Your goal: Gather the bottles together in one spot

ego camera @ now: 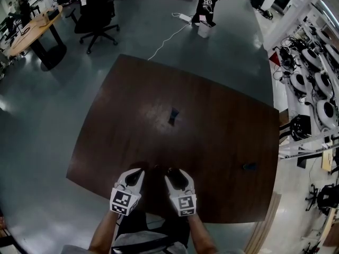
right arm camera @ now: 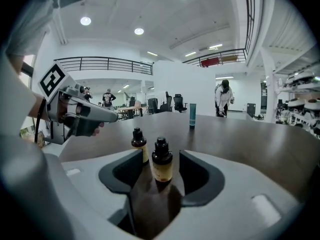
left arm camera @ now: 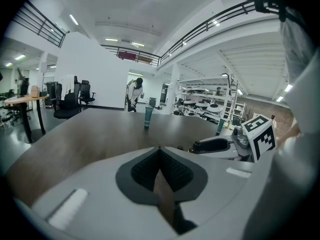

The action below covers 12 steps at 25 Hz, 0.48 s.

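While my right gripper [right arm camera: 160, 155] stands open around the nearer dropper bottle [right arm camera: 162, 165] without pressing on it, a second dropper bottle [right arm camera: 139, 143] stands just beside it on the table [right arm camera: 240, 134]. My left gripper [left arm camera: 160, 153] is closed and empty. A teal tube [right arm camera: 192, 115] stands well apart, mid-table.

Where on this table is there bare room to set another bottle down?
Bare: the far half of the table beyond the teal tube, and the left stretch between that tube and the left edge. Room on the right around the lone bottle. Crowded: the near edge, where the right gripper has two dropper bottles at its open jaws.
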Tool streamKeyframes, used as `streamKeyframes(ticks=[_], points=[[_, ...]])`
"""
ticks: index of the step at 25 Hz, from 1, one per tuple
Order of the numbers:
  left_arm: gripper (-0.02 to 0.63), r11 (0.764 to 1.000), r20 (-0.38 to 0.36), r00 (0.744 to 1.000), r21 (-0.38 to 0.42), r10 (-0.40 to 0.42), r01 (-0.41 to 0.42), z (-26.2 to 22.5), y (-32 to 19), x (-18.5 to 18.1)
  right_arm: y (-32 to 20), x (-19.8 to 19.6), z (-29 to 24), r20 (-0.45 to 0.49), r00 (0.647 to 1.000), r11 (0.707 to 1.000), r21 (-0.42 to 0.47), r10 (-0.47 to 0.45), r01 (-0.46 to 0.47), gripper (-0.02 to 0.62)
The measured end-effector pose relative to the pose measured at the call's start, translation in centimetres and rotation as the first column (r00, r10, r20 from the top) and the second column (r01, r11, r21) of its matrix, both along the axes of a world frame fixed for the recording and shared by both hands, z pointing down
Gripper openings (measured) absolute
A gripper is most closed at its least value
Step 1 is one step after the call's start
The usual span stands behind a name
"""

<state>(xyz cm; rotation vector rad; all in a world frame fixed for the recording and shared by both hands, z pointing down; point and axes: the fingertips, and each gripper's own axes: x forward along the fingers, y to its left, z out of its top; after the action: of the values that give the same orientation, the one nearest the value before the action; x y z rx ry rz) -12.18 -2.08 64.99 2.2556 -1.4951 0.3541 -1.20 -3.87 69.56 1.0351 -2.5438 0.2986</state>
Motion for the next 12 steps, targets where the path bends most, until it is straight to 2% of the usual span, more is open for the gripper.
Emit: streamKeyframes(ticks=[8,12], points=[[-0.002,0.999,-0.005,1.0,0.026,0.021,-0.021,-2.7,1.0,0.1,1.2,1.7,-3.2,0.054,0.996,0.997,-0.018,0.074,-0.073,0.227],[-0.002,0.998,-0.013,0.999,0.041,0.049,-0.049,-4.9,1.3,0.4,1.3,2.5,-5.8,0.078,0.989,0.992,-0.024,0.128,-0.127,0.179]])
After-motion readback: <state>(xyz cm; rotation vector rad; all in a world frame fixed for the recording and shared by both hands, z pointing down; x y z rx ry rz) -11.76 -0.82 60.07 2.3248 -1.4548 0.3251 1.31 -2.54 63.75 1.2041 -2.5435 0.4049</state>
